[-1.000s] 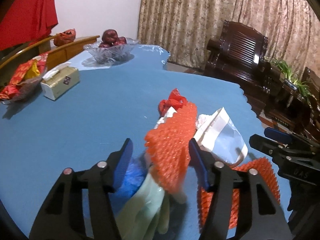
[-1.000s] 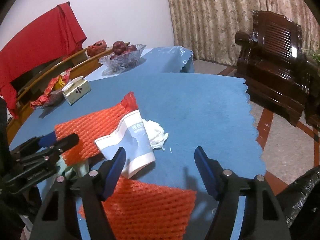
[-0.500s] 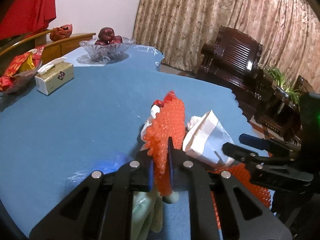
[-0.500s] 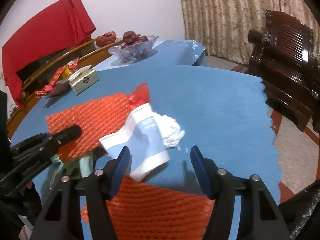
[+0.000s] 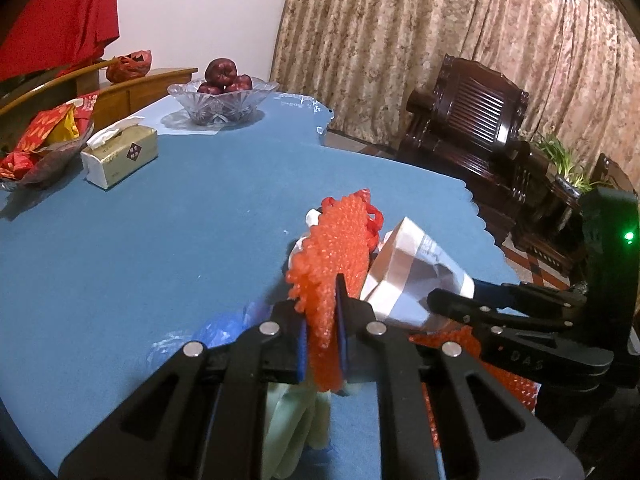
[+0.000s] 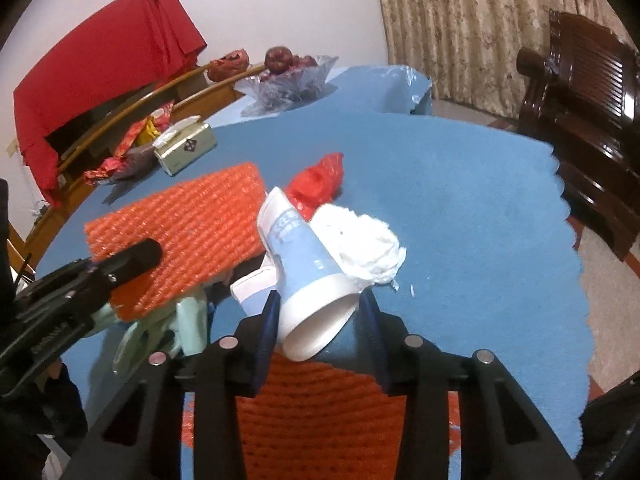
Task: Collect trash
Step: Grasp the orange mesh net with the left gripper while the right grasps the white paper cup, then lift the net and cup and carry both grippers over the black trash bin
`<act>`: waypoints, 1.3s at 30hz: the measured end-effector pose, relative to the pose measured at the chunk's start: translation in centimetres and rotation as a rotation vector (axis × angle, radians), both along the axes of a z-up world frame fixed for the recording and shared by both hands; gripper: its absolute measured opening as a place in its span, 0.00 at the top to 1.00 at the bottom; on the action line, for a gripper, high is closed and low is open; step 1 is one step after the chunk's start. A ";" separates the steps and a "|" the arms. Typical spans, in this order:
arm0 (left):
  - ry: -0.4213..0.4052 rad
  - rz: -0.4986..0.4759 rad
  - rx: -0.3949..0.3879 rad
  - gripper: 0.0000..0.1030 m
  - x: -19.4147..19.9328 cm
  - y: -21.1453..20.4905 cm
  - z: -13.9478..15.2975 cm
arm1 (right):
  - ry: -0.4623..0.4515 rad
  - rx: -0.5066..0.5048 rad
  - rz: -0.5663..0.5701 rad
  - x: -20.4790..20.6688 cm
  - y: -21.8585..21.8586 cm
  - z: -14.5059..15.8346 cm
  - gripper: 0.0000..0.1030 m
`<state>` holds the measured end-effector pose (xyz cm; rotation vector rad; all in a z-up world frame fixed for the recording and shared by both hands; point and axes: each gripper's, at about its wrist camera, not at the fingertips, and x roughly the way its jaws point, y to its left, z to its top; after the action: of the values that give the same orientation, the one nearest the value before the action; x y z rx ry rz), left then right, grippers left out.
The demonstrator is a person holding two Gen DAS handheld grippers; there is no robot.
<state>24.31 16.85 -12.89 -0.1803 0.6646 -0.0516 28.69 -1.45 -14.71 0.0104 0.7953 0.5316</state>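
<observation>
Step in hand: I read this as the pick-up stage of collecting trash, both grippers working one heap at lower centre of each view.
Left gripper [image 5: 323, 354]: clamped tight on the edge of the orange foam net [image 5: 336, 264], which stands up between its pads.
Right gripper [image 6: 320, 334]: jaws astride the mouth of the crushed paper cup [image 6: 304, 276], close against it; I cannot tell whether they pinch it yet.
Other trash: white tissue wad [image 6: 360, 242] and red wrapper [image 6: 318, 184] just beyond the cup; a second orange net [image 6: 320, 412] under the right gripper.
Next move: I'd firm the right grip, then lift both pieces clear of the blue table [image 5: 160, 240].
</observation>
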 end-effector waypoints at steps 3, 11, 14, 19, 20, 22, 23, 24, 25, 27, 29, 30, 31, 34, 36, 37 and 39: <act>-0.011 -0.001 0.006 0.90 -0.3 -0.3 0.5 | -0.015 0.025 -0.024 -0.4 -0.9 0.9 0.82; -0.027 -0.019 0.006 0.90 -1.5 -1.8 1.4 | -0.032 0.030 -0.052 -1.4 -2.3 1.9 0.82; -0.033 -0.028 0.006 0.90 -2.0 -2.5 1.8 | -0.047 0.033 -0.070 -2.1 -3.2 2.6 0.83; -0.053 -0.034 0.021 0.90 -2.9 -3.8 2.5 | -0.066 0.042 -0.099 -3.3 -4.6 3.6 0.83; -0.059 -0.033 0.024 0.90 -3.1 -4.1 2.7 | -0.069 0.045 -0.110 -3.6 -5.0 3.8 0.83; -0.068 -0.035 0.028 0.90 -3.5 -4.6 3.0 | -0.071 0.052 -0.125 -4.0 -5.8 4.1 0.83; -0.072 -0.034 0.032 0.90 -3.6 -4.8 3.1 | -0.072 0.056 -0.132 -4.2 -6.1 4.2 0.83; -0.077 -0.035 0.037 0.90 -3.8 -5.1 3.2 | -0.074 0.059 -0.138 -4.5 -6.5 4.4 0.83; -0.079 -0.040 0.040 0.90 -4.0 -5.4 3.4 | -0.075 0.062 -0.145 -4.7 -6.9 4.5 0.83; -0.082 -0.046 0.046 0.90 -4.3 -6.0 3.6 | -0.080 0.063 -0.160 -5.3 -7.6 4.9 0.83; -0.086 -0.053 0.051 0.90 -4.8 -6.6 3.8 | -0.086 0.065 -0.169 -5.8 -8.3 5.2 0.83; -0.090 -0.056 0.058 0.90 -5.0 -7.0 4.0 | -0.090 0.066 -0.174 -6.1 -8.6 5.4 0.83; -0.093 -0.056 0.068 0.90 -5.3 -7.4 4.1 | -0.094 0.066 -0.180 -6.5 -9.0 5.7 0.83; -0.105 -0.069 0.093 0.90 -6.3 -8.7 4.5 | -0.101 0.066 -0.191 -7.6 -10.1 6.2 0.83; -0.109 -0.080 0.096 0.90 -6.9 -9.5 4.7 | -0.103 0.071 -0.195 -8.3 -10.7 6.4 0.83; -0.109 -0.084 0.095 0.90 -7.1 -9.9 4.7 | -0.105 0.070 -0.200 -8.9 -11.2 6.5 0.83; -0.105 -0.100 0.088 0.90 -7.4 -10.5 4.6 | -0.109 0.069 -0.210 -9.7 -11.8 6.7 0.83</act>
<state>16.86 6.36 -8.24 -0.0592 0.5700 -0.1266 18.97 -13.29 -7.98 0.1265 0.6599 0.3572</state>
